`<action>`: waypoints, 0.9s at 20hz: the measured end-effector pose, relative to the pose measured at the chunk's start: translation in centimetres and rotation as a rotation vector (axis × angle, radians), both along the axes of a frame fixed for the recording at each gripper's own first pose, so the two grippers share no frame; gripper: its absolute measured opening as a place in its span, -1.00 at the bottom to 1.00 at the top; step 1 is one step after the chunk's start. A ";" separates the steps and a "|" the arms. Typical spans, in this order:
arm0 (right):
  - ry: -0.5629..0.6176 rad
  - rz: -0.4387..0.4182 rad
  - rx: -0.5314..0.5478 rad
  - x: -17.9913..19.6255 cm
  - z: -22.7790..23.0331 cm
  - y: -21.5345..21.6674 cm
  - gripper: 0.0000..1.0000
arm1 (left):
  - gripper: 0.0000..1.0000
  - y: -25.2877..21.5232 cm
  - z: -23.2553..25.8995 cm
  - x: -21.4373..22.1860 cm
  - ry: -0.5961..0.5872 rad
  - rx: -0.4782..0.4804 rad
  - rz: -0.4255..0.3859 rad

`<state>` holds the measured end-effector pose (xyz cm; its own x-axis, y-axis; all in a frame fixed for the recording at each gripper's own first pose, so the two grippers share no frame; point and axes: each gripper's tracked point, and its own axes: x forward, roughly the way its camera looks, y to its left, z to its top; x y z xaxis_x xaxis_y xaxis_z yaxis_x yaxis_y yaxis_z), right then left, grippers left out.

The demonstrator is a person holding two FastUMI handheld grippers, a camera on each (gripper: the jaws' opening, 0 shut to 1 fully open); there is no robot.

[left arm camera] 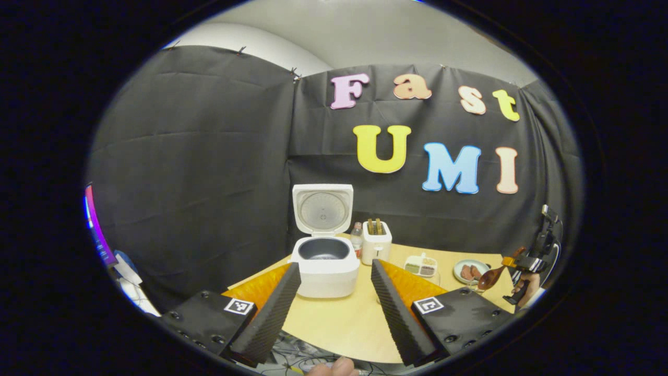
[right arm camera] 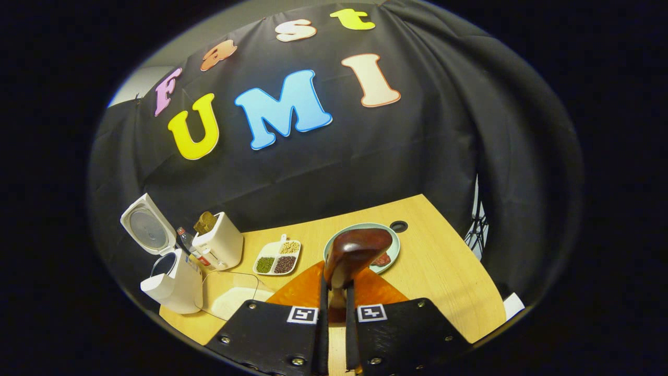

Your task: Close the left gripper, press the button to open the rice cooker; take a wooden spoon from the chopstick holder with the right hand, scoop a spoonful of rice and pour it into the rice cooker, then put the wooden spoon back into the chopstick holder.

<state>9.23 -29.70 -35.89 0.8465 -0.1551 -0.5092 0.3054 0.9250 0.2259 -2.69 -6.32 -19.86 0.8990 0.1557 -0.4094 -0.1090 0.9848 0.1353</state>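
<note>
Nearest the lens in the left gripper view, the left gripper [left arm camera: 335,292] hangs with fingers apart, empty, above the pale wooden tabletop [left arm camera: 344,324]. At twelve o'clock stands the white rice cooker [left arm camera: 324,265], lid raised. At three o'clock, the right gripper [right arm camera: 336,313] is clamped on the dark brown wooden spoon [right arm camera: 357,250], held over the pale green round plate [right arm camera: 389,232].

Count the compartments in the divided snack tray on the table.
3. In the tray: a pale-bean section at the far right, a green-bean section at the near left, a dark-bean section at the near right. A fourth section at the far left may go unseen.
</note>
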 end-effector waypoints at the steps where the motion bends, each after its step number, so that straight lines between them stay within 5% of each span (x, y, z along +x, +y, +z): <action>1: -0.010 -0.002 -0.021 -0.6 1.3 0.5 -0.74 | 0.90 0.9 0.2 0.0 -0.009 -0.023 -0.004; 9: -0.066 0.098 -0.071 -3.4 8.9 13.4 -0.74 | 0.91 11.7 4.5 -1.5 -0.104 -0.088 -0.064; 13: -0.043 0.169 -0.029 -1.6 8.3 20.7 -0.74 | 0.87 15.9 5.4 -1.9 -0.119 -0.125 -0.034; 18: 0.026 0.231 -0.025 4.2 3.8 24.8 -0.74 | 0.90 18.8 4.9 0.6 -0.106 -0.110 0.036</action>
<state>13.39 -4.87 -32.13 0.8476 0.0287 -0.5299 0.0901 0.9762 0.1971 -2.07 12.50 -15.00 0.9326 0.1481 -0.3290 -0.1525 0.9882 0.0126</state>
